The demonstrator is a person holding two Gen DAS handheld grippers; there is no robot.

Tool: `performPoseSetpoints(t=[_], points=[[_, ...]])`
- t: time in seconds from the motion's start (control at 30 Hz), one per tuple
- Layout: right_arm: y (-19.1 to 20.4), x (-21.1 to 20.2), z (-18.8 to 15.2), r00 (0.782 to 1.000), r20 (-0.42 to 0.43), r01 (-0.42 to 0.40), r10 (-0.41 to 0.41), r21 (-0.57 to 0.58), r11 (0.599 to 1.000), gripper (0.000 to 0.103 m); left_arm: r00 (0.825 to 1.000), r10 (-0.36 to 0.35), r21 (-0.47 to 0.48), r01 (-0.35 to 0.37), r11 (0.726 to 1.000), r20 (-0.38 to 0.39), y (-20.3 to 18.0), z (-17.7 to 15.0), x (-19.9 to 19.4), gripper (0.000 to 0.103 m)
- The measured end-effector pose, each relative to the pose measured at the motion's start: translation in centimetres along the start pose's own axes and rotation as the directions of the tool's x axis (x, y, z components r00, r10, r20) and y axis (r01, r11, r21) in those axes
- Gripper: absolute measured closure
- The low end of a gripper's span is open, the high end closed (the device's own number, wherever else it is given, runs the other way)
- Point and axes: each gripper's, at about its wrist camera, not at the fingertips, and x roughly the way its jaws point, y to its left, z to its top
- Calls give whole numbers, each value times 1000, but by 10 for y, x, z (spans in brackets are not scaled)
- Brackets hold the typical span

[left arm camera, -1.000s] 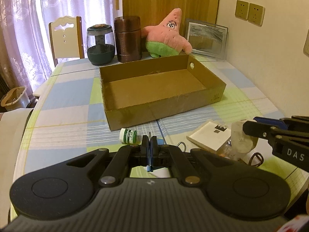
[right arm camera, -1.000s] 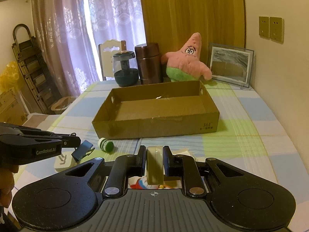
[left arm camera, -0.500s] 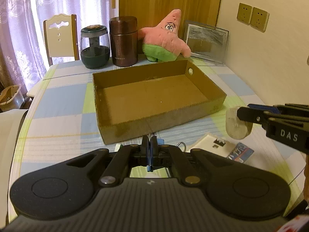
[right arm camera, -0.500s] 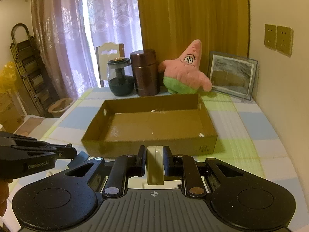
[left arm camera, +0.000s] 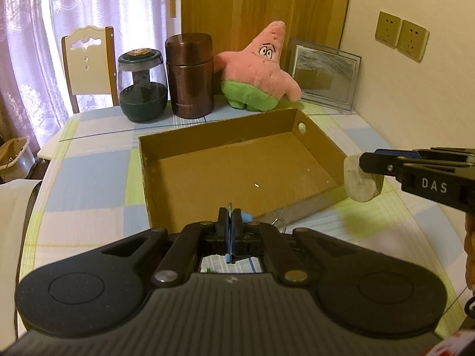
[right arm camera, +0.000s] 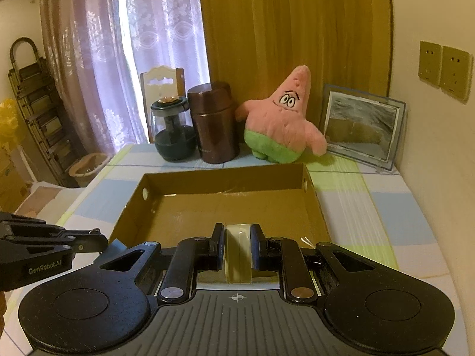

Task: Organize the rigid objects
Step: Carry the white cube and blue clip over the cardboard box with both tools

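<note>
My left gripper [left arm camera: 229, 222] is clamped on a blue binder clip [left arm camera: 230, 244] whose wire loop pokes up between the fingers, held just at the near wall of the cardboard box [left arm camera: 190, 207]. My right gripper [right arm camera: 237, 237] pinches a cream roll of tape [right arm camera: 238, 255] edge-on, above the box's near right corner. Behind the box stand a Patrick Star plush [right arm camera: 282, 124], a brown canister [right arm camera: 214, 121] and a dark glass jar [right arm camera: 173, 127].

A checked tablecloth [right arm camera: 386, 207] covers the table. Behind the table stands a cream chair [left arm camera: 87, 62] before sheer purple curtains [right arm camera: 154, 44] lit by daylight; right of it, a cream wall [left arm camera: 415, 95] carries two sockets [left arm camera: 400, 38].
</note>
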Motion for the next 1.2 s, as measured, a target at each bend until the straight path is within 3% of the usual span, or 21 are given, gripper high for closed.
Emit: performPoseSetpoints(t=[0.5,1.2], points=[[-26,74,42,996,-83,-20,24,48,999,89,999,-9,-44,7,999,-40,22,47,50,103],[-40,123,30,984,-176,-8,23,83,996,89,996,-18,-51,13,999,-93,25,48,105,103]])
